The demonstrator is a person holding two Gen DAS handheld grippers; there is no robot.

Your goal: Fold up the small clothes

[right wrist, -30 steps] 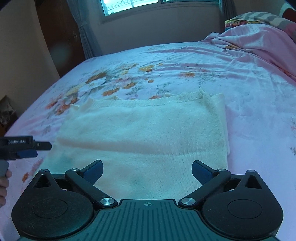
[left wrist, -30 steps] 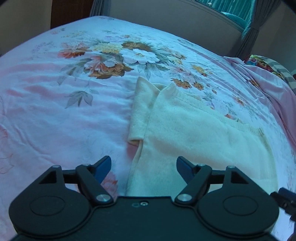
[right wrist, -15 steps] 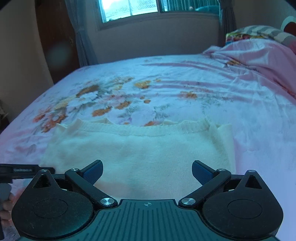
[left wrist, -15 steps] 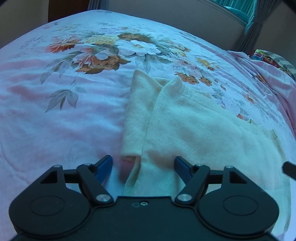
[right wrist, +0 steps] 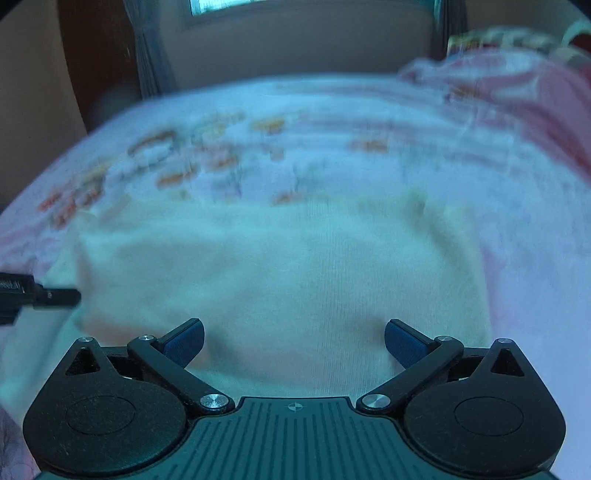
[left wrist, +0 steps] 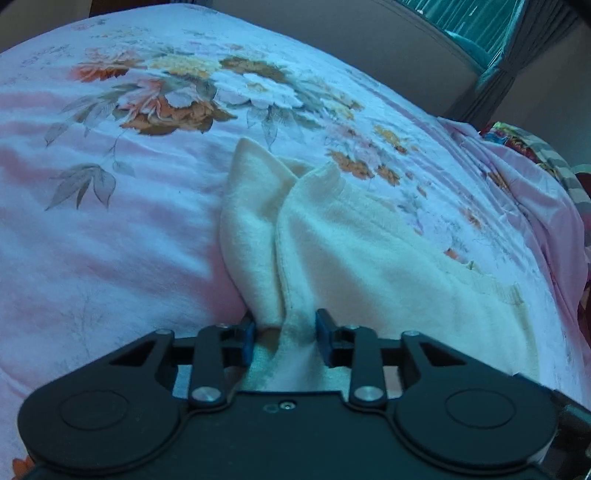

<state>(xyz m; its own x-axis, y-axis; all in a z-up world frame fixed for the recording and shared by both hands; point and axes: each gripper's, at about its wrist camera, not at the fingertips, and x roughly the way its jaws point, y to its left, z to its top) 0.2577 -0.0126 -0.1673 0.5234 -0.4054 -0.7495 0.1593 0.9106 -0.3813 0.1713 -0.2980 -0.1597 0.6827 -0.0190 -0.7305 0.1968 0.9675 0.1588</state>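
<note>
A small cream knit sweater [left wrist: 369,258] lies flat on the floral pink bedsheet [left wrist: 110,240], partly folded, with a sleeve [left wrist: 251,206] along its left edge. My left gripper [left wrist: 283,334] is shut on the sweater's near left edge, where cloth bunches between the blue pads. In the right wrist view, which is blurred, the sweater [right wrist: 288,266] fills the middle. My right gripper [right wrist: 293,341] is open and empty just above the sweater's near edge. The left gripper's tip [right wrist: 55,295] shows at the left edge of that view.
A rumpled pink blanket [right wrist: 535,110] and a patterned pillow [left wrist: 524,144] lie at the bed's far right. A wall with a window [right wrist: 295,33] and curtains stands behind the bed. A dark wooden panel [right wrist: 96,55] is at the left.
My left gripper moved down onto the sweater's near left edge and closed on it. My right gripper moved lower and closer over the sweater, still open.
</note>
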